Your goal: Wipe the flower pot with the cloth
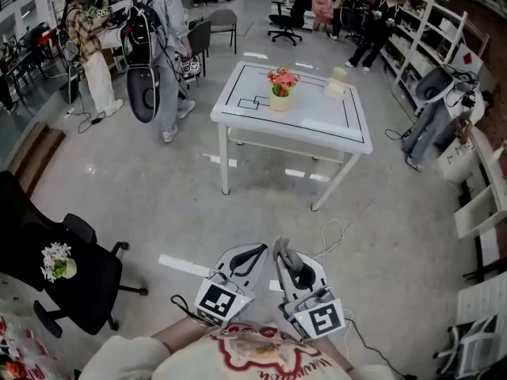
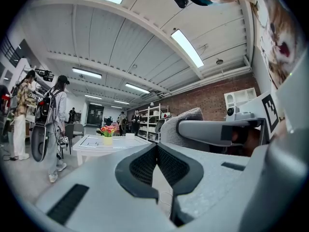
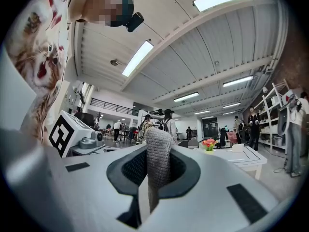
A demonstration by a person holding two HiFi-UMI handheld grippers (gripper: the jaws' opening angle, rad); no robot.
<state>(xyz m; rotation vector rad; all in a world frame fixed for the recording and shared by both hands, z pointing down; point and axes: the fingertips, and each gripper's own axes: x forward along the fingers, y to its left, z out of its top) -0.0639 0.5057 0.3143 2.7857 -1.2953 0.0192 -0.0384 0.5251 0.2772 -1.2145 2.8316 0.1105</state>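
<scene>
At 6 o'clock in the head view, closest in, the left tongs (image 1: 255, 251) are sitting fully closed, pads meeting with nothing between them. Just beside them, at their 3 o'clock, the right tongs (image 1: 287, 256) are pinching the grey cloth (image 3: 158, 158), which is standing up between the pads. Well apart, toward 12 o'clock, the white surface (image 1: 317, 121) is carrying the flower pot (image 1: 280, 100), which is standing upright near its middle. A small white box (image 1: 337, 85) is lying at the pot's 2 o'clock.

White table (image 1: 309, 105) mid-floor, black office chair (image 1: 95, 283) at left, shelving (image 1: 420, 24) along right wall
</scene>
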